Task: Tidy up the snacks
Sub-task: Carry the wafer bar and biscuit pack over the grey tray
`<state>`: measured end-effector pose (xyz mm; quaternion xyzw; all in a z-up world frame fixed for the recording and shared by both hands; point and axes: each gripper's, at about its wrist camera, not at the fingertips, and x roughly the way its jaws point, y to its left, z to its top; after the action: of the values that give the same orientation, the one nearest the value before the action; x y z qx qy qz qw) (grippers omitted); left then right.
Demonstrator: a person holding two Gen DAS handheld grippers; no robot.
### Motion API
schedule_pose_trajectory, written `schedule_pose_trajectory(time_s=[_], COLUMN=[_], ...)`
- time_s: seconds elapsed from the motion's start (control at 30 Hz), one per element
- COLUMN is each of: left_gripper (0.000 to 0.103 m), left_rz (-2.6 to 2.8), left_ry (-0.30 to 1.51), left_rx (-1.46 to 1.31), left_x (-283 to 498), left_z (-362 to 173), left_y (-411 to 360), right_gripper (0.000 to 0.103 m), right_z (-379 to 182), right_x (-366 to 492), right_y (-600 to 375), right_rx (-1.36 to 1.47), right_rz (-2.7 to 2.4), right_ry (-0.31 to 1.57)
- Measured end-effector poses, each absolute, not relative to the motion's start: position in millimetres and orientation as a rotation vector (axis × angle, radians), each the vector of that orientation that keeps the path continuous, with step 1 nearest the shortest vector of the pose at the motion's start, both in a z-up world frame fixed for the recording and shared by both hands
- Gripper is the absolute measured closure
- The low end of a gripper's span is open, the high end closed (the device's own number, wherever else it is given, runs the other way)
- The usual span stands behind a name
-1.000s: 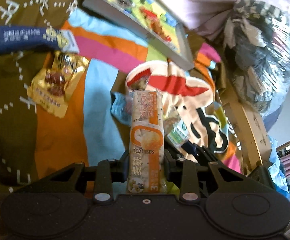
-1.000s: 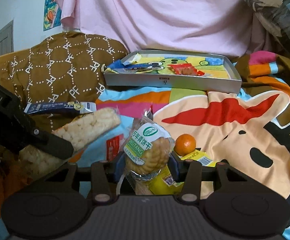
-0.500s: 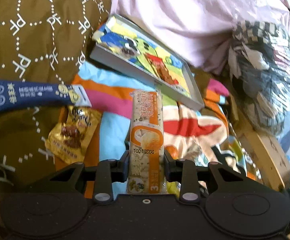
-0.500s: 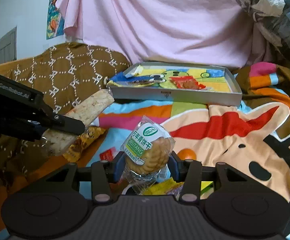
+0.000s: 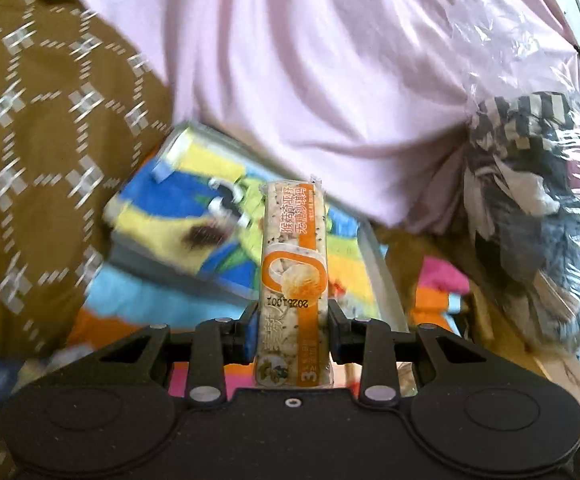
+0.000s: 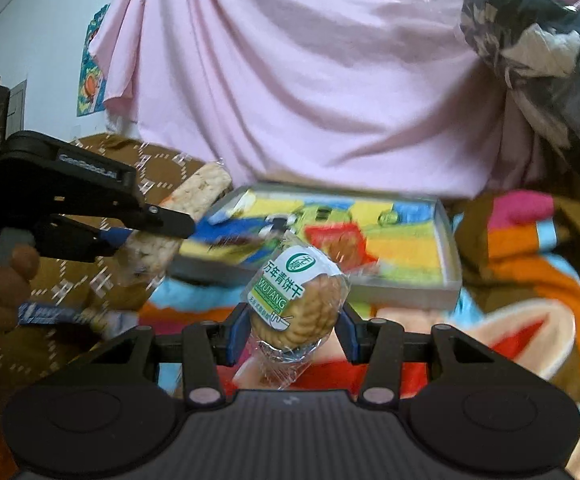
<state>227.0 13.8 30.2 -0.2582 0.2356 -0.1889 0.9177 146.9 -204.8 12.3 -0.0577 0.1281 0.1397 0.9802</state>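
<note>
Grippers both loaded and now lifted toward tray (image 6: pixel 445 288): left gripper (image 5: pixel 291 330) clamped on cereal bar (image 5: pixel 293 280), right gripper (image 6: pixel 290 334) clamped on biscuit packet (image 6: pixel 295 304); scattered blanket snacks dropped from view, tray nearer, drop-off likely next.

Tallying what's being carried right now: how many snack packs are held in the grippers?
2. The long rice cracker bar is clamped in the left gripper; the round biscuit pack is clamped in the right gripper. Others lie in the tray, blurred.
</note>
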Motion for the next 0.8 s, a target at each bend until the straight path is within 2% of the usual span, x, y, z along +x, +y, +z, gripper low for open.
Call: schedule_pose_trajectory(time_s=[0.5, 0.8], left_gripper=[0.068, 0.068], left_rz=[-0.309, -0.29], left_ry=[0.506, 0.554], left_rx=[-0.438, -0.389], left_x=[331.4, 349.5], left_z=[35.3, 17.7], left_y=[-36.9, -46.6], right_gripper=[0.052, 0.051], right_z=[30.6, 10.0], right_x=[263.7, 277.2], right_y=[-220.4, -229.6], right_rx=[-0.106, -0.103], right_rz=[0.193, 0.176], right_ry=[0.267, 0.341])
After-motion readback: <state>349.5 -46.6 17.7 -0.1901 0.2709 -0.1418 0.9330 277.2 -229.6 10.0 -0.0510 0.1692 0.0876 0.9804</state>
